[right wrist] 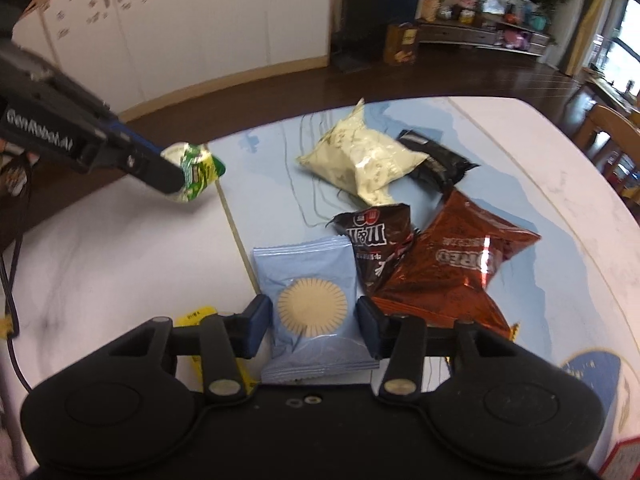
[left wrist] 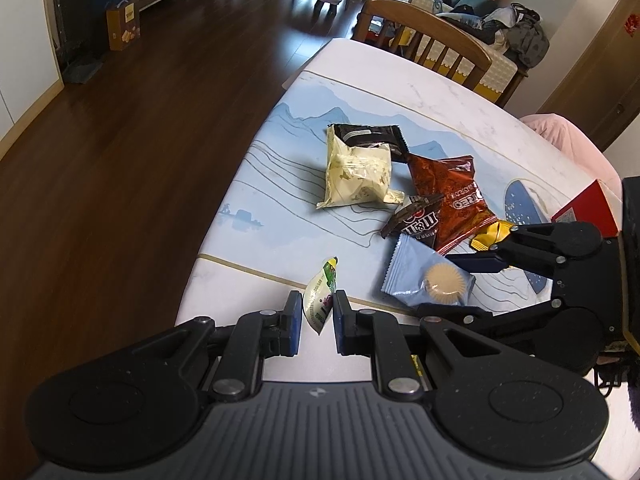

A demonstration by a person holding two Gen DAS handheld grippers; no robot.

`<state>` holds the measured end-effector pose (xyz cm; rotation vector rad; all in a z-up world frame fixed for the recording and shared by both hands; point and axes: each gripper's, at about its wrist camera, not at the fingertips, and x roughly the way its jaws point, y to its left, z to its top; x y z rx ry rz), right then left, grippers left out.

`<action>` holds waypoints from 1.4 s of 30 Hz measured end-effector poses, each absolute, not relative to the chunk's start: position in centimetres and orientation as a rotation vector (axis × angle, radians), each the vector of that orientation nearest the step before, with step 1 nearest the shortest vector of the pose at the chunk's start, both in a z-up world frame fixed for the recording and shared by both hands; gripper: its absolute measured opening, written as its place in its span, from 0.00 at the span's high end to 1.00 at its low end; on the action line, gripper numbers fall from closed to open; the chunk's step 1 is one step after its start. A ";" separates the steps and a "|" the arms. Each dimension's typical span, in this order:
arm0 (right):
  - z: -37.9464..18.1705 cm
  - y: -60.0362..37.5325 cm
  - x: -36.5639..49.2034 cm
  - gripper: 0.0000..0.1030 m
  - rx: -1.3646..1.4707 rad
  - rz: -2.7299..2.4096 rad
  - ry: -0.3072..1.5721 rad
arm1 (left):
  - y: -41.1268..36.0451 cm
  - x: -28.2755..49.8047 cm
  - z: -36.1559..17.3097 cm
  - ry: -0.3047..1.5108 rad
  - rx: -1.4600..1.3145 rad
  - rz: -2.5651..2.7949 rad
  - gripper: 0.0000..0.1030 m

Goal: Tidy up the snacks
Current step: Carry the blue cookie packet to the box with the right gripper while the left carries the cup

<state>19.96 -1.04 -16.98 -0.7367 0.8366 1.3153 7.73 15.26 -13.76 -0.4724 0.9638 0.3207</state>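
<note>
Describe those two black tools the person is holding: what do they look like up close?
Both are matte black plastic. The left gripper and right gripper each have two jaws faced with blue pads, driven by linkage arms with silver pivot pins that swing from two round housings. The left body has a ribbed grey top. Seen side-on, the left one carries white "GenRobot.AI" lettering, and a black cable hangs below it.

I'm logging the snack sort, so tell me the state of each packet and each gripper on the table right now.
Left gripper: shut on the green packet, held off the table.
Right gripper: jaws around the blue packet, which lies flat.
Cream packet: sealed, puffy, overlapping the black packet.
M&M's packet: lying, crumpled.
Oreo packet: lying flat, sealed.
</note>
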 end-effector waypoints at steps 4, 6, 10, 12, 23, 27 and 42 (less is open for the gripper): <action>-15.5 -2.4 20.0 0.54 -0.680 1.290 0.833 | 14.8 7.7 -13.2 0.956 -0.464 0.304 0.85; -14.5 -3.3 20.0 0.54 -0.644 1.275 0.830 | 14.5 7.6 -12.8 0.949 -0.456 0.295 0.85; -12.2 -5.4 19.7 0.54 -0.563 1.226 0.816 | 13.5 7.5 -11.9 0.939 -0.440 0.271 0.85; -11.2 -6.6 19.3 0.54 -0.531 1.203 0.807 | 12.9 7.6 -11.3 0.931 -0.430 0.254 0.85; -7.0 -13.0 18.1 0.54 -0.443 0.994 0.765 | 7.5 9.3 -8.5 0.889 -0.345 0.131 0.85; -6.2 -15.5 18.2 0.54 -0.433 0.928 0.747 | 4.9 10.4 -7.4 0.871 -0.303 0.075 0.85; -4.3 -25.3 20.9 0.54 -0.357 0.709 0.705 | -6.3 15.0 -4.1 0.812 -0.153 -0.107 0.85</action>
